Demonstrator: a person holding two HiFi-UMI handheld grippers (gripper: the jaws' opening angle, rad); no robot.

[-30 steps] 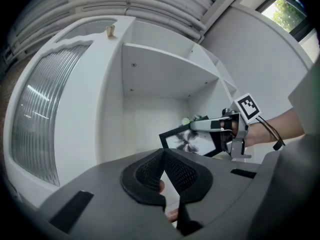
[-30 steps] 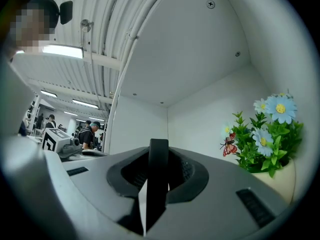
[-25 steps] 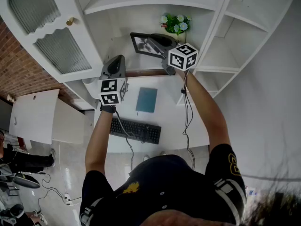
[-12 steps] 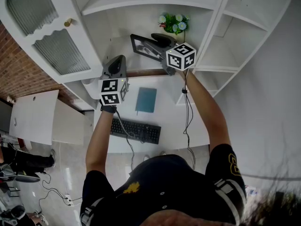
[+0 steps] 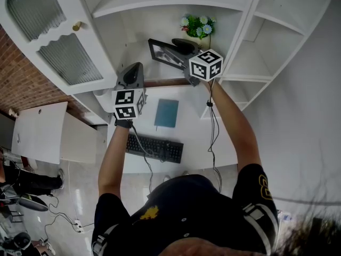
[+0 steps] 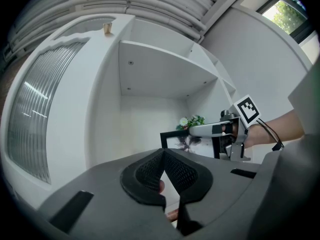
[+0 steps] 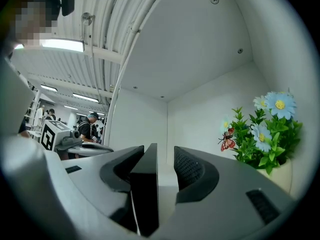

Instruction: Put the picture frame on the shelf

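Holds the right gripper (image 5: 178,46) about level inside the open bay of the white shelf (image 5: 136,49), marker cube toward the body. Has just been opening its jaws: now spread wide and released, with the thin black edge of the picture frame (image 7: 145,184) between them, close beside the left-hand pad and clear of the other; cannot tell whether touching. Leaves the frame standing upright on the shelf board, picture side toward the person, just in front of the potted artificial flowers (image 5: 198,26) in the back corner. Shows, in the right gripper view, a small butterfly ornament (image 7: 228,141) among the leaves. Holds the left gripper (image 5: 132,71) level at the bay's left side, near the ribbed-glass cabinet door (image 5: 53,41) and well apart from the frame, jaws clenched tip to tip on nothing. Lower down, on the white desk (image 5: 194,137), a black keyboard (image 5: 154,148) and a teal notebook (image 5: 166,113).
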